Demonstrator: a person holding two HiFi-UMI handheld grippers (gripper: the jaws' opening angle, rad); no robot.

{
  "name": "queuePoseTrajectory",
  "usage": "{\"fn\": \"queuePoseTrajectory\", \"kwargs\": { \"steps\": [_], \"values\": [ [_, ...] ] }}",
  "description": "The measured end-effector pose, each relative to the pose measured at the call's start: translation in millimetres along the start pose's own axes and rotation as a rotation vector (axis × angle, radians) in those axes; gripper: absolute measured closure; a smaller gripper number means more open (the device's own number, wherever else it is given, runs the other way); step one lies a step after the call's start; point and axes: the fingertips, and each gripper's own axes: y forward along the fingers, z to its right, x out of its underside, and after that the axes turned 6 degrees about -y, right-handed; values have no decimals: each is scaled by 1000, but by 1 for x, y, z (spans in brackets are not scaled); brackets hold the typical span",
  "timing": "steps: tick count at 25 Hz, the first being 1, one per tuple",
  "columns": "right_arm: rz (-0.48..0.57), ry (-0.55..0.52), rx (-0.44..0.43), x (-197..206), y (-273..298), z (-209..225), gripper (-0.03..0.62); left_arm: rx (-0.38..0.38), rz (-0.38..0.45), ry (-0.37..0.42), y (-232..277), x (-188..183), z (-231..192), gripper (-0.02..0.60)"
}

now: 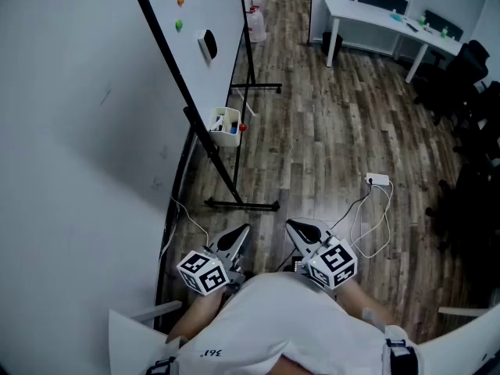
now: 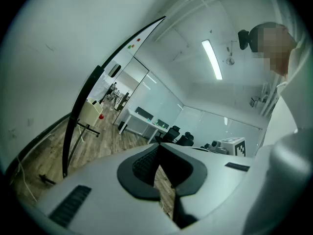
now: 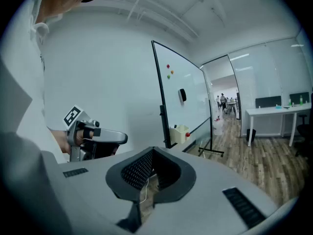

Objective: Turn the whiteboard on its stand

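Ahead-left of us, by wall: whiteboard (image 1: 195, 6) upright on stand (image 1: 242, 205), well apart from left gripper (image 1: 239, 231) and right gripper (image 1: 294, 226). Long axis runs away from us along wall. Face with magnets (image 1: 178, 24) points right, into room. Only head view gives us stand foot and floor cable (image 1: 355, 209). Only right gripper view shows board face from side. Left gripper view gives us board edge-on. Both grippers: jaws pressed together, nothing between.

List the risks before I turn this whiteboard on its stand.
The white power strip and its looping cable lie near the black stand foot and may trip you. The cream bin at the lower edge of the white whiteboard could spill its contents when the board tilts.
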Motion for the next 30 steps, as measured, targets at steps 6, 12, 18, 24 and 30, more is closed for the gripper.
{"fn": "queuePoseTrajectory", "kwargs": {
  "steps": [6,12,18,24,30],
  "values": [
    [-7,-9,0,5,-8,5,569,-1,0,-3,7,4,5,574],
    [-18,-9,2,13,-20,15,569,-1,-7,-8,19,12,13,574],
    [-22,-5,1,21,-34,27,569,-6,-9,-3,32,20,23,574],
    [-5,58,-19,27,-45,38,568,-15,-10,1,42,28,34,574],
    [7,34,-21,31,-48,43,566,-28,-8,6,46,34,37,574]
  ]
}}
